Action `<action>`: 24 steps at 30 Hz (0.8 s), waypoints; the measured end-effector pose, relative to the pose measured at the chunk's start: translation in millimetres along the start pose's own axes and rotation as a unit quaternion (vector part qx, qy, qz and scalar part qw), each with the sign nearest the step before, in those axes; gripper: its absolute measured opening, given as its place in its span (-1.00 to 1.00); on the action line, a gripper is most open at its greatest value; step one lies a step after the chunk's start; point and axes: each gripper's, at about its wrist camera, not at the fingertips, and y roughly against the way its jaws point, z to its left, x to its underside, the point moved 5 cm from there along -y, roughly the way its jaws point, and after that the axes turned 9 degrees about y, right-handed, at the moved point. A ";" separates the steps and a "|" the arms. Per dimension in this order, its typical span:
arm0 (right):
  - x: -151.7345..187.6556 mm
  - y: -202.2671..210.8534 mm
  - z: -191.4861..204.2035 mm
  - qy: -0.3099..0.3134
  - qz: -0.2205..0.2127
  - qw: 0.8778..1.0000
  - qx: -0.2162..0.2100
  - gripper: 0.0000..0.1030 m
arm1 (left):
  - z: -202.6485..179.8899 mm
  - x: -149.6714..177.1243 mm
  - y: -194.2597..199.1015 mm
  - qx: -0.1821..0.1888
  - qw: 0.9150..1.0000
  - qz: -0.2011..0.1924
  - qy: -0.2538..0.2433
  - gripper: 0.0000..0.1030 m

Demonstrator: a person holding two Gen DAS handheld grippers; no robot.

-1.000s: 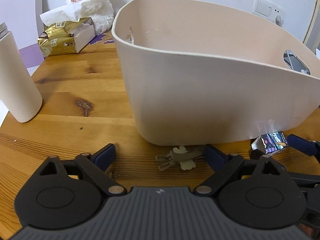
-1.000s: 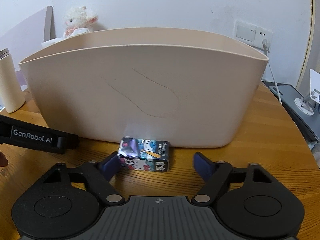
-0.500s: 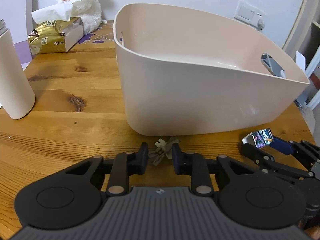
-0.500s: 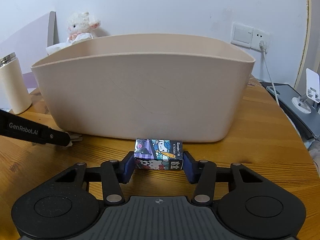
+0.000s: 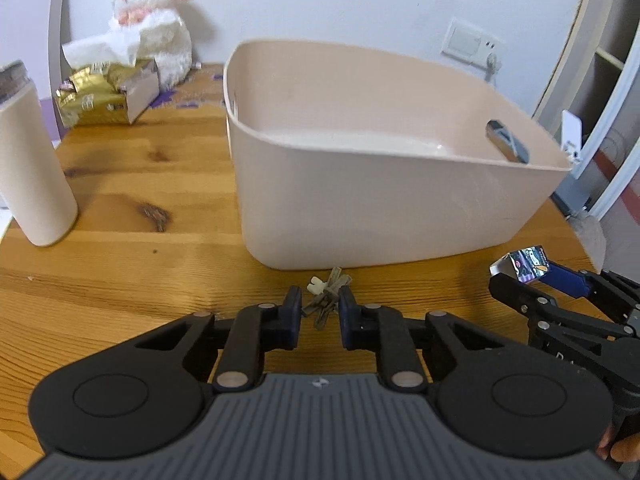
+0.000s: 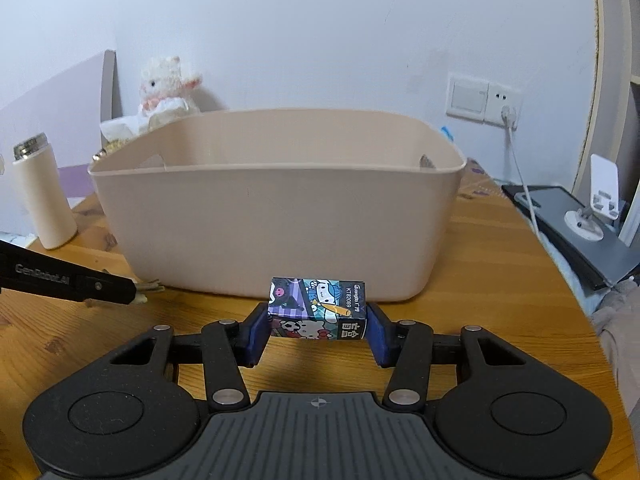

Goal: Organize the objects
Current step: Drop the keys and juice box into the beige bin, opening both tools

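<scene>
A: How does the cartoon-printed box (image 6: 319,309) lie?
B: Its long axis runs 9 to 3 o'clock across the right wrist view. The right tool (image 6: 318,330) has its blue pads pressed on the two short ends, and the box sits clear of the wooden desk (image 6: 500,280), just in front of the beige bin (image 6: 276,216).

A: And the keys?
B: In the left wrist view the bunch of keys (image 5: 325,302) points from about 7 toward 1 o'clock, pinched between the nearly closed fingers of the left tool (image 5: 319,316). It hangs close to the bin's near wall. Whether it is touching the desk cannot be told.

A: What of the room?
B: A knotty pine desk against a white wall. At 9 o'clock stands a cream flask (image 5: 32,168). At 11 o'clock a tissue pack (image 5: 104,94) lies before a plush lamb (image 5: 154,26).

A: Does one view show more?
B: The left view looks down into the bin and catches the handle cut-out (image 5: 507,147). Only the right view shows the wall socket (image 6: 502,104) with its cable, and a white phone stand (image 6: 600,200) at 3 o'clock.
</scene>
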 end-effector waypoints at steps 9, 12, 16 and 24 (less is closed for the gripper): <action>-23.1 36.4 -10.8 -0.015 -0.061 0.998 0.004 -0.09 | -12.8 -13.2 59.3 0.010 0.998 -0.062 -0.031 -0.59; -37.1 47.3 -15.2 -0.016 -0.087 0.996 0.008 -0.09 | -19.5 -22.5 75.8 0.017 0.996 -0.086 -0.036 -0.59; -55.2 56.9 -21.3 -0.018 -0.119 0.993 0.013 -0.09 | -28.8 -38.8 89.4 0.016 0.992 -0.117 -0.044 -0.59; -86.6 44.0 -34.3 -0.033 -0.136 0.990 0.017 -0.08 | -47.7 -85.6 65.8 -0.013 0.990 -0.135 -0.049 -0.59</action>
